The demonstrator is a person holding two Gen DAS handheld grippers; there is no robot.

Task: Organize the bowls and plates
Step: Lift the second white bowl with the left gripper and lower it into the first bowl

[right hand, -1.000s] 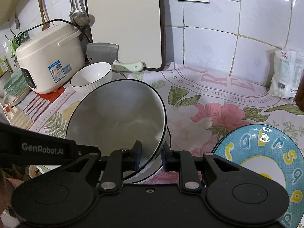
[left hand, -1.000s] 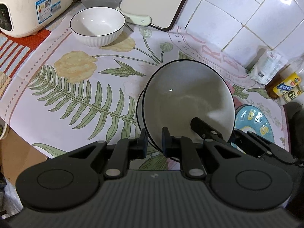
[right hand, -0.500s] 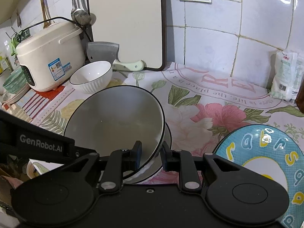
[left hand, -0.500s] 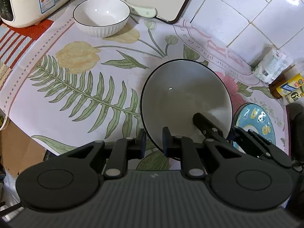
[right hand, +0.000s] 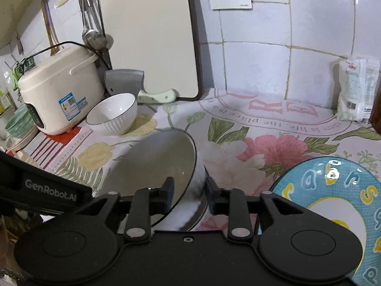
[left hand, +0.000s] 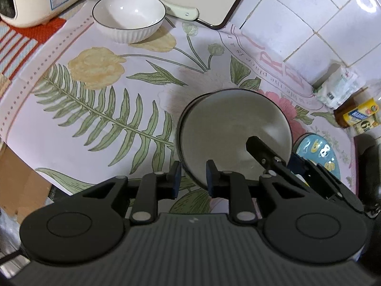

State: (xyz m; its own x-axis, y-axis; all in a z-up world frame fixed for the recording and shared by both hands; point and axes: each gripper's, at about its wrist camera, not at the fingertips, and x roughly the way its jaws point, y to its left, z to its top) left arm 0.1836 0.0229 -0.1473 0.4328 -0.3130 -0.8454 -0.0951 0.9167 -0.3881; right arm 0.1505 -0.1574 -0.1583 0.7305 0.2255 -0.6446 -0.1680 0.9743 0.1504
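Landmark: the rice cooker (right hand: 54, 93) at the counter's far end.
Stacked bowl (left hand: 234, 131): now set down into the bowl beneath, well on the near side of the cooker; a second ago it was tilted up.
Left gripper (left hand: 191, 177): jaws just eased apart, rim between them, no longer pinched.
Right gripper (right hand: 187, 190): jaws just spread, wall released.
White bowl (right hand: 113, 114): beside the cooker, judged next for stacking.
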